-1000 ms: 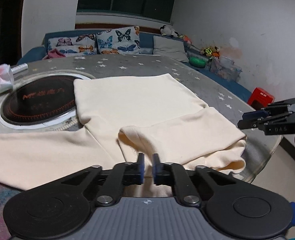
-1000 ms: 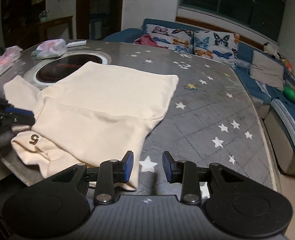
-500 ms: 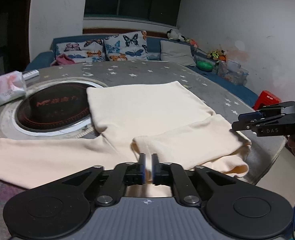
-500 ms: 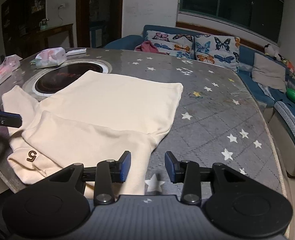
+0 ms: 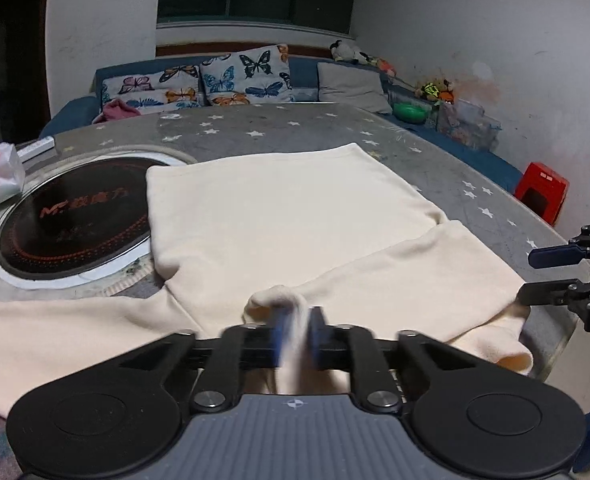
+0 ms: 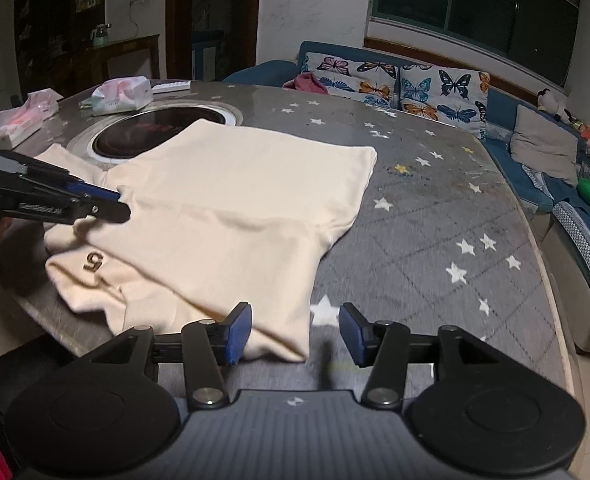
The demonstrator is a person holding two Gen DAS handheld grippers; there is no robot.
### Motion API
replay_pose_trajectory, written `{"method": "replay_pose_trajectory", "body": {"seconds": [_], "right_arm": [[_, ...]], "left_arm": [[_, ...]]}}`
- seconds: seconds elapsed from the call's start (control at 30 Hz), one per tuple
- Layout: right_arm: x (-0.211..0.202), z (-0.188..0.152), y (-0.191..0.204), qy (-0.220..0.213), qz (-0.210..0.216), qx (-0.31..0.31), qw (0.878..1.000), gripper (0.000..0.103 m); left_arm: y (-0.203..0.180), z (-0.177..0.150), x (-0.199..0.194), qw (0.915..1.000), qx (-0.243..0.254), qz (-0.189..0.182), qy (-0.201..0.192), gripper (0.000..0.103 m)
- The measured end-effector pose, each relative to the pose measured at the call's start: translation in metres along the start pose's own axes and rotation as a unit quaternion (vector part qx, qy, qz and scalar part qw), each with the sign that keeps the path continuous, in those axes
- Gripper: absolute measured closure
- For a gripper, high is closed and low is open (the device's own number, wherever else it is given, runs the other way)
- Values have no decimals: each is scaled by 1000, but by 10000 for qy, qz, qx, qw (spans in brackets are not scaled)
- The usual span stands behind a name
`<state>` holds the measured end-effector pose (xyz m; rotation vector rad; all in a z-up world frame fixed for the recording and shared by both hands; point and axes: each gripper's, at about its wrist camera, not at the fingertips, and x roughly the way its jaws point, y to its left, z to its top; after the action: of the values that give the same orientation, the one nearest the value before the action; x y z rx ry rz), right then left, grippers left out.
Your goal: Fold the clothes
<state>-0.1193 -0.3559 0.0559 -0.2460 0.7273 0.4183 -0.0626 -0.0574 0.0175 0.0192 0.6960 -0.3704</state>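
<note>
Two grippers are in view over one cream garment [image 5: 287, 216] spread on the star-patterned table [image 5: 447, 168]. The left gripper [image 5: 295, 334] is clenched on a raised fold of the garment, and a strip of cloth runs down between its blue pads [image 5: 279, 332]; this area is motion-blurred. Ahead of these fingers the garment's body lies flat, with its far-left corner overlapping the round black hob [image 5: 71, 224] set into the table. One sleeve [image 5: 55, 336] lies flat to the left of the fingers.

The right gripper [image 6: 295, 330] is released, its blue pads [image 6: 239, 332] set well apart. The garment's near corner lies between and just ahead of the pads, touching neither clearly. A "5" mark [image 6: 93, 261] shows on the folded part to the left of these fingers. Two tissue packs [image 6: 121, 95] rest beyond the hob.
</note>
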Motion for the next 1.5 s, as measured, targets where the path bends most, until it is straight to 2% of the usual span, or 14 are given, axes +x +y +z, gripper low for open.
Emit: {"method": "replay_pose_trajectory", "body": {"seconds": [0.1, 0.3, 0.4, 0.53, 0.6, 0.7, 0.87, 1.07, 1.2, 1.37, 1.5], "right_arm": [[0, -3, 0, 0, -9, -8, 10000, 50], [2, -3, 3, -72, 94, -25, 9999, 50], [3, -3, 3, -68, 147, 1, 9999, 50], [2, -2, -1, -106, 211, 82, 9997, 52], [0, 3, -5, -189, 215, 171, 9994, 56], [4, 14, -10, -309, 162, 211, 9992, 58], [23, 32, -6, -369, 252, 61, 9990, 67], [54, 47, 1, -308, 351, -125, 9988, 68], [70, 48, -1, -174, 312, -55, 9993, 68], [70, 51, -1, -115, 184, -150, 9997, 68], [64, 56, 14, -139, 361, -410, 9984, 68]], "left_arm": [[-3, 7, -9, 9999, -4, 25, -155, 98], [-10, 38, -40, 9970, 28, -92, -764, 98], [-8, 43, -45, 9962, 48, -126, -858, 98], [-4, 35, -34, 9984, 80, -21, -566, 98], [0, 29, -27, 9992, 1, 16, -406, 97], [3, 23, -22, 9996, -89, 70, -264, 94], [6, 16, -25, 9993, -79, 286, -226, 93], [13, 10, -32, 9983, -229, 427, -316, 93], [13, 2, -25, 9991, -213, 323, -155, 93], [12, -9, -18, 9995, -135, 268, -9, 93], [18, -13, -28, 9992, -252, 309, -49, 92]]}}
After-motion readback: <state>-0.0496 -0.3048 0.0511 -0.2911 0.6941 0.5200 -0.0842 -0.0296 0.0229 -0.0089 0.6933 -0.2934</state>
